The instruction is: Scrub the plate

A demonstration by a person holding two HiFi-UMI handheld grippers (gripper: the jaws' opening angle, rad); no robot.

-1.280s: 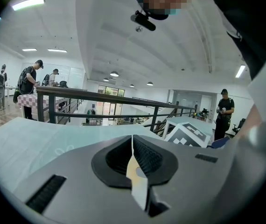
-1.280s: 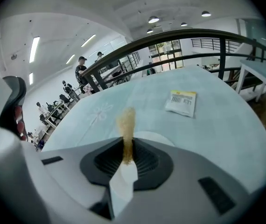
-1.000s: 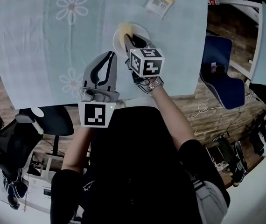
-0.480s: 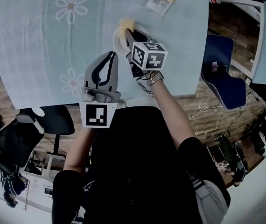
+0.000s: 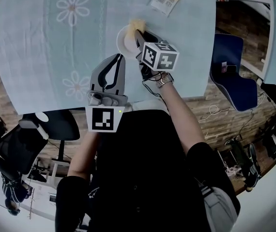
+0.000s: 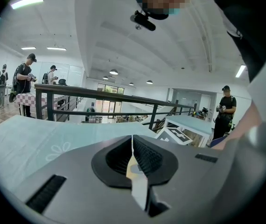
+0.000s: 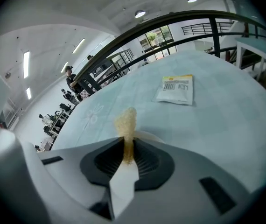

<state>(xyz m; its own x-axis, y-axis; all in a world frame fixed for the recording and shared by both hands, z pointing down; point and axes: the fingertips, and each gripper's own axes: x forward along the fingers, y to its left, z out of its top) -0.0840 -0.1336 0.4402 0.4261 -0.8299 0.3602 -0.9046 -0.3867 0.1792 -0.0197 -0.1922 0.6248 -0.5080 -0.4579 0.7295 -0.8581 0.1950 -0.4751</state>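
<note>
**Sponge at the plate, spare gripper idling**

The left gripper (image 5: 117,58) is hovering over the pale blue tablecloth (image 5: 36,47) near the table's edge. Its jaws are pressed together on nothing, and it seems parked clear of the work. Just beyond it, the small white plate (image 5: 122,41) is sitting on the cloth. The right gripper (image 5: 139,34) is pinching a yellow sponge (image 5: 137,24) edgewise, apparently to press its free end onto the plate's far rim. A labelled packet (image 5: 164,0) is lying further right, well apart.
</note>
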